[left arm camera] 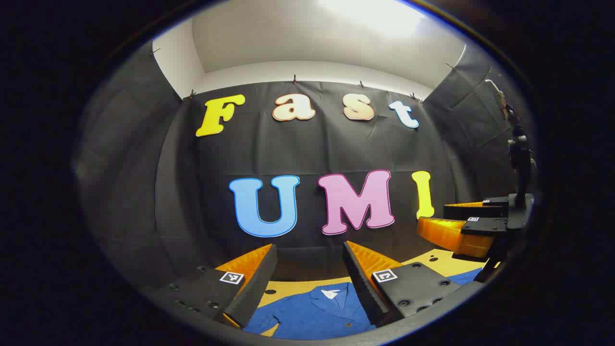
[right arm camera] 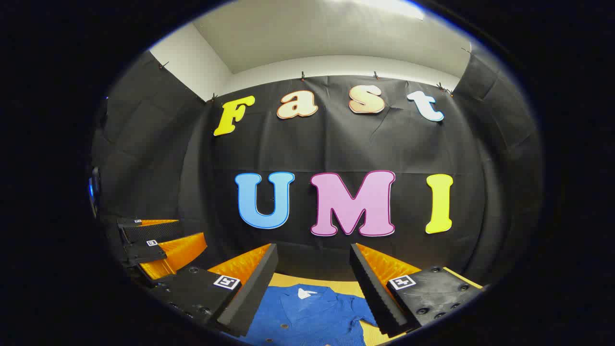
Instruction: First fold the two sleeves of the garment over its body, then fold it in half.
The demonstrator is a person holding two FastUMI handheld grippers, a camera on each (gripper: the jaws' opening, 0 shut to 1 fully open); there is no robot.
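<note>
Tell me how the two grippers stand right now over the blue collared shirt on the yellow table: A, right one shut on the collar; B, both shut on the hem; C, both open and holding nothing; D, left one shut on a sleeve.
C: the left gripper and the right gripper each show spread fingers with nothing between them, and the blue collared shirt lies untouched on the yellow table.

Blue collared garment (left arm camera: 314, 315) lies flat on the yellow table (left arm camera: 435, 262).
</note>
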